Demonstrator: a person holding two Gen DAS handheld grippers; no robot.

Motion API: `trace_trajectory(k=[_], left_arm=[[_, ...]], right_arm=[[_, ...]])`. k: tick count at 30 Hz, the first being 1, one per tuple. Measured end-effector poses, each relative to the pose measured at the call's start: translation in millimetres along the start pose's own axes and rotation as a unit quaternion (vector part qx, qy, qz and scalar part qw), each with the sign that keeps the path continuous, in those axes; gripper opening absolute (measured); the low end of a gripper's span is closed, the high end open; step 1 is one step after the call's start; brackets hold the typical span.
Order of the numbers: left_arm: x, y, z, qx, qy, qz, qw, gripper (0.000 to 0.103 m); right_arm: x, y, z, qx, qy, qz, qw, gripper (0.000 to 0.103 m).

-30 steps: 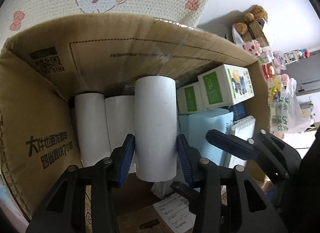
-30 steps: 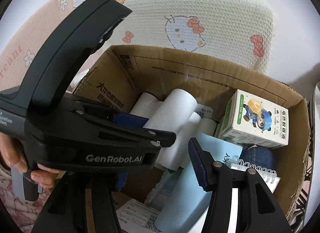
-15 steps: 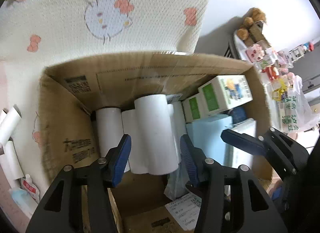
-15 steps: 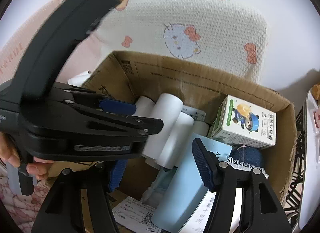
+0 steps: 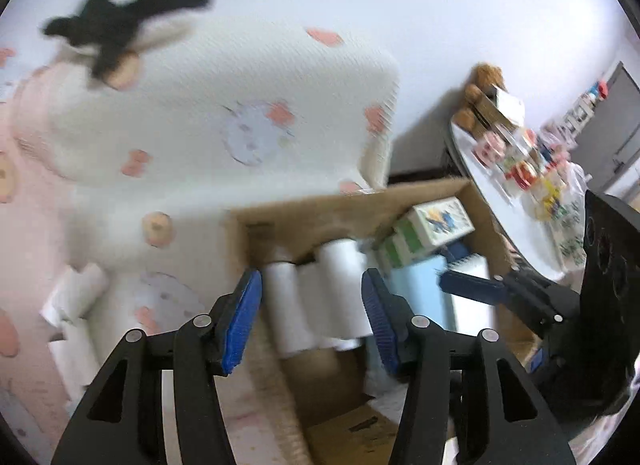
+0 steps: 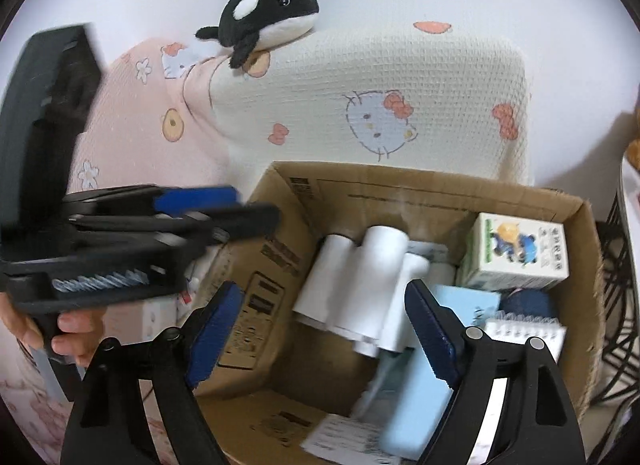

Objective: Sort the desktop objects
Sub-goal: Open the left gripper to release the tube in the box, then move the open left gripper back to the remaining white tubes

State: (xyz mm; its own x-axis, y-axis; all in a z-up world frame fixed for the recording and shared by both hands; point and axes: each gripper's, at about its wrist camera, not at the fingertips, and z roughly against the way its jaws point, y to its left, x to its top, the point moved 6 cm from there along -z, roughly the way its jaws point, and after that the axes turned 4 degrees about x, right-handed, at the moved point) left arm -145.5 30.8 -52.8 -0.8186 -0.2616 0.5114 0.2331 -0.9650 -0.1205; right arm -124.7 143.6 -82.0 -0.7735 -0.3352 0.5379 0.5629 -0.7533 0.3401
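Change since earlier: left gripper (image 5: 312, 319) has let go of the white paper roll (image 5: 344, 289) it clamped 1 second ago and has lifted back from the cardboard box (image 5: 478, 209); the roll now lies in the box with the others.
Left jaws: wide and opening, blue pads clear of the rolls, nothing pressed between them.
Right gripper (image 6: 324, 337): jaws wide and opening, empty, hovering above the box.
Paper rolls: 3 visible side by side (image 6: 360, 285), leaning against the box's far wall, left half of the box.
Box, right half: green-and-white carton with a cartoon animal (image 6: 520, 253), pale blue flat pack (image 6: 424, 385), spiral notebook (image 6: 524, 329), dark blue item (image 6: 528, 299).
Behind box: cream waffle cushion with cat print (image 6: 380, 105); orca plush (image 6: 268, 9) on top.
Left hand (image 6: 68, 329): gripping the left tool's handle.
Left view: motion-blurred.
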Motion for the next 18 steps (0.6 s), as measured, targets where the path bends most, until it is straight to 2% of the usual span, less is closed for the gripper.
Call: trace_trajectory(k=[4, 7, 9, 18], left_arm=[[-9, 37, 17, 0.047, -0.018, 0.017, 0.9986, 0.061], [-15, 61, 26, 0.058, -0.023, 0.029, 0.9976, 0.061], [-19, 74, 32, 0.055, -0.024, 0.042, 0.9973, 0.061], [-32, 127, 65, 0.071, -0.051, 0.090, 0.9921, 0.061]], right_arm=[[1, 8, -7, -0.004, 0.003, -0.042, 0.999, 0.082], [6, 18, -13, 0.003, 0.006, -0.057, 0.998, 0.083], [9, 24, -13, -0.008, 0.010, -0.068, 0.998, 0.083], [34, 79, -11, -0.019, -0.012, -0.010, 1.000, 0.089]])
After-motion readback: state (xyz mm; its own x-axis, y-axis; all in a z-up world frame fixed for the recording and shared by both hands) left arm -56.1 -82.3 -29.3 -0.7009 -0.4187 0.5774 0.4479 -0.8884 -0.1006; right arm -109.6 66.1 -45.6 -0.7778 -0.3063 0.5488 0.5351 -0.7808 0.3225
